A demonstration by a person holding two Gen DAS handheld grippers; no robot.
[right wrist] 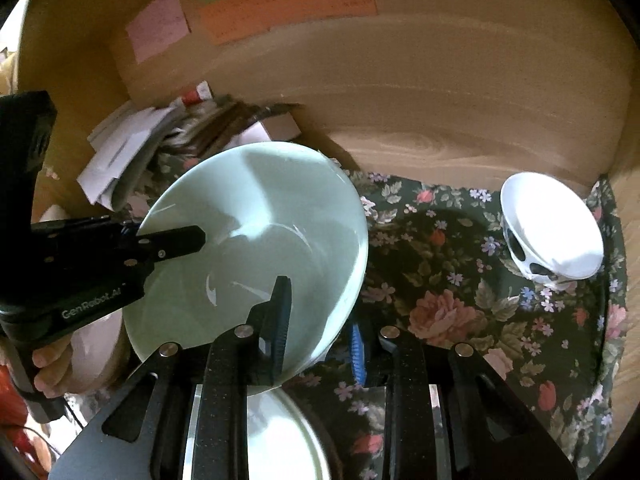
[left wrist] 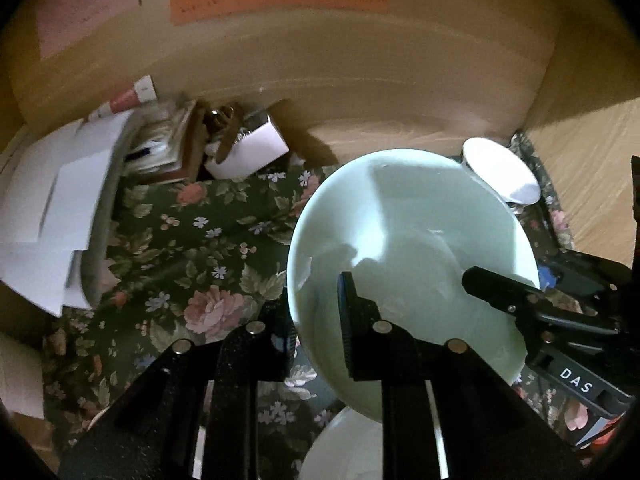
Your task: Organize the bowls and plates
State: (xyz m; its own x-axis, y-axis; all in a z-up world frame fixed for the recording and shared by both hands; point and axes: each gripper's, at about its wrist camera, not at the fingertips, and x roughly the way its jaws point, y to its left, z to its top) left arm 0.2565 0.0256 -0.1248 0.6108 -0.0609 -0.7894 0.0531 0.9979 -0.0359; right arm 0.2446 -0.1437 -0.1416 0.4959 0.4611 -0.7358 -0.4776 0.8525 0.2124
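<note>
A pale green bowl (left wrist: pixel 412 240) is held up, tilted, above the floral cloth (left wrist: pixel 192 248). My left gripper (left wrist: pixel 316 320) straddles its near-left rim, one finger inside and one outside. My right gripper (right wrist: pixel 320 324) straddles the rim on the other side of the bowl (right wrist: pixel 256 240), one finger inside and a blue-padded finger outside; it also shows in the left wrist view (left wrist: pixel 500 292). A white plate (right wrist: pixel 280 440) lies just below the bowl, also in the left view (left wrist: pixel 344 448). A small white bowl with dark spots (right wrist: pixel 548 228) stands at the far right, also in the left view (left wrist: pixel 500 172).
A wooden wall (right wrist: pixel 440 100) with pink and orange paper notes closes the back. A pile of papers and small boxes (left wrist: pixel 60 200) sits at the back left, also in the right view (right wrist: pixel 132 148). A wooden side panel (left wrist: pixel 592 168) bounds the right.
</note>
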